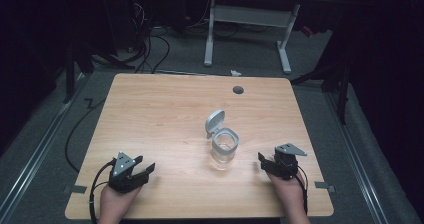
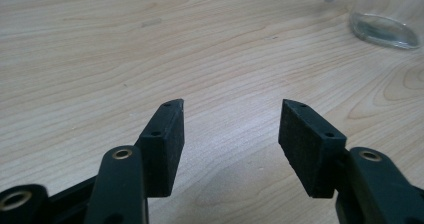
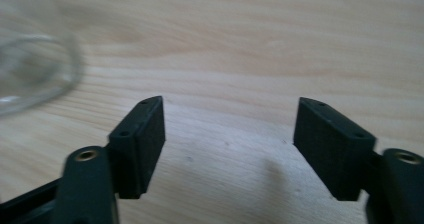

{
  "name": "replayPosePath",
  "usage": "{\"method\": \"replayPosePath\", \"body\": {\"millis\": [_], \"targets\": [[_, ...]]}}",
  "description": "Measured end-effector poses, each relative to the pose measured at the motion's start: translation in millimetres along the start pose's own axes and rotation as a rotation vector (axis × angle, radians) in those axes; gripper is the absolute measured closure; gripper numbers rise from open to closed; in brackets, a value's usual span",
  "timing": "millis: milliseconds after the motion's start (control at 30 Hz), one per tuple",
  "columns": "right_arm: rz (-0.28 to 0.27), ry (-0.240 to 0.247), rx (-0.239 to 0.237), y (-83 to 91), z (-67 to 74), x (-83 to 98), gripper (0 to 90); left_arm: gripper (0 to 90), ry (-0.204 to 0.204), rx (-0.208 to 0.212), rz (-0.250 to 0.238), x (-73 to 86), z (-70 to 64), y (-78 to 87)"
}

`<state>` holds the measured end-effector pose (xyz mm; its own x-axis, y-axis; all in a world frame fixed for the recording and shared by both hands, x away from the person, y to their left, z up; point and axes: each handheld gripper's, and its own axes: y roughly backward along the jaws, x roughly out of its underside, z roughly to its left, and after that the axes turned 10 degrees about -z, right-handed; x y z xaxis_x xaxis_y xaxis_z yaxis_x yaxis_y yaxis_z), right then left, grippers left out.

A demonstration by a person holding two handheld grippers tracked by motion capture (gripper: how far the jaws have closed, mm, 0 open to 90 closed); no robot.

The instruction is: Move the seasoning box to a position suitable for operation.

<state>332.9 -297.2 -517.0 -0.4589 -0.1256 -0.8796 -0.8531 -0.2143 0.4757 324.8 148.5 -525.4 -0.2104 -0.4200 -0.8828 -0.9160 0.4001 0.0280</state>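
A light wooden surface (image 1: 165, 114) carries a clear glass jar (image 1: 223, 149) with its grey hinged lid (image 1: 214, 122) flipped open, standing right of centre toward the near edge. At the near left, the left hand-held gripper (image 1: 142, 171) rests low over the wood, jaws spread wide and holding nothing, well apart from the jar. At the near right, the right hand-held gripper (image 1: 265, 163) sits just beside the jar, jaws likewise wide and empty.
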Motion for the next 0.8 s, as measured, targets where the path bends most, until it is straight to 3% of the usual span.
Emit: {"method": "replayPosePath", "body": {"millis": [133,267,433,800], "targets": [[-0.052,-0.021,-0.034,5.5,1.8,2.3,44.0,42.6,-0.002,0.006,-0.012,-2.7,-2.8,-0.5],[-0.055,-0.017,-0.075,8.3,8.0,4.6,51.1,42.2,-0.005,0.011,-0.012,-3.0,-2.8,0.2],[-0.084,0.028,-0.08,10.4,19.0,1.6,60.5,42.3,0.008,0.016,-0.008,-2.3,-1.4,-2.3],[-0.09,0.063,-0.118,-2.2,32.0,-13.6,64.7,39.9,-0.011,0.015,-0.021,-4.1,0.7,-3.1]]}}
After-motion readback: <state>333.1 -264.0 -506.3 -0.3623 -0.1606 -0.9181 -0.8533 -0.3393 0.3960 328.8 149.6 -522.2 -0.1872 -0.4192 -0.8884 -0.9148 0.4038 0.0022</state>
